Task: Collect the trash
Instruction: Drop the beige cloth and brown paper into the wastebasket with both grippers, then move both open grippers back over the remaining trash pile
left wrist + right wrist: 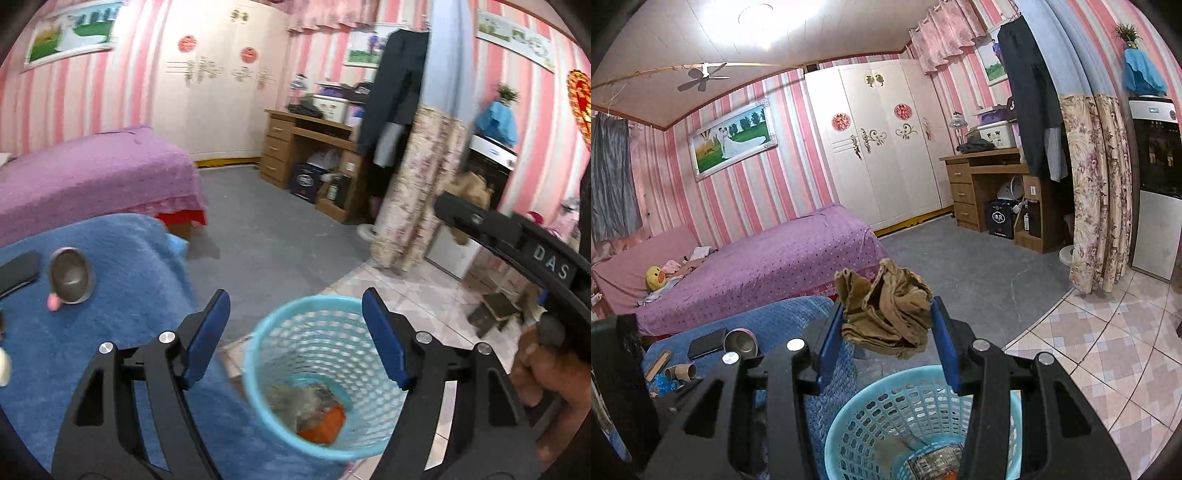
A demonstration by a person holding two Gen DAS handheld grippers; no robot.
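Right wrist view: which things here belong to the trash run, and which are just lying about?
Job:
- crumpled brown paper, held in the right gripper
- blue basket, trash already inside
- cardboard tubes and blue scrap on the blue blanket, likely next

Lying about:
- metal bowl
- phone
- duck toy

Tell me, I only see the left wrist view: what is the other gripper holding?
Observer: The right gripper has its jaws shut on a crumpled brown paper wad.
Operator: Is it near the basket?
Observer: Yes, the blue basket shows directly below that gripper.
Operator: Any more trash left?
Observer: Cardboard tubes lie on the blue blanket.
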